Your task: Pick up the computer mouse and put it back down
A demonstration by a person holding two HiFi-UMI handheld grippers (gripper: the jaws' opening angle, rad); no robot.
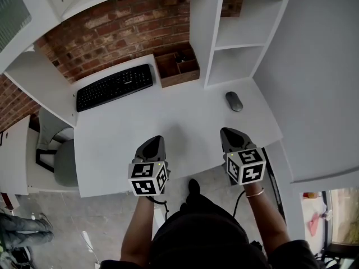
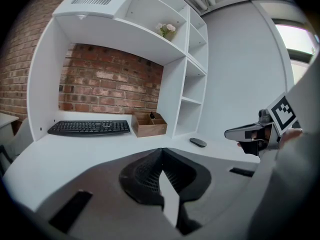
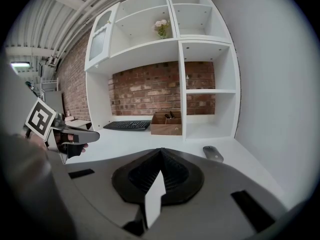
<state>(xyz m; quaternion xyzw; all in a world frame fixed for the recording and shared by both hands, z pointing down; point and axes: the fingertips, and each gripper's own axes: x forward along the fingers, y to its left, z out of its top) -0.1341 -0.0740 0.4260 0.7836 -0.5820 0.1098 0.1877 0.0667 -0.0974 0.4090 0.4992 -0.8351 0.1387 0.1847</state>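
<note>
Landmark is the wooden box (image 1: 177, 66) at the back of the white tabletop (image 1: 185, 122), against the brick wall (image 1: 123, 27).

The computer mouse (image 1: 234, 101) is dark and lies flat on the tabletop, right of the wooden box and nearer the person, in front of the open shelf unit (image 1: 238, 38). Nothing touches it. It is small in both gripper views, so no buttons or wheel can be made out.

The left gripper (image 1: 155, 142) is well in front of the wooden box and slightly left of it, over the near part of the tabletop. It is clenched: its own view shows the jaws meeting at the tips with nothing between them. The right gripper (image 1: 229, 133) is in front and to the right of the wooden box, short of the mouse and apart from it. Its jaws are also closed and empty.

A black keyboard (image 1: 114, 86) sits just left of the wooden box. The box holds a few small dark items, too small to identify. High above the box is a shelf with pale flowers (image 2: 166, 29), blurry.

A grey chair (image 1: 59, 156) is far left of the box, partly tucked under the tabletop edge and only partly seen.

The person's dark-clothed body fills the bottom of the head view and covers the floor there. The hands are mostly hidden behind the marker cubes. In the left gripper view the right gripper's cube is cut off by the lens edge.
</note>
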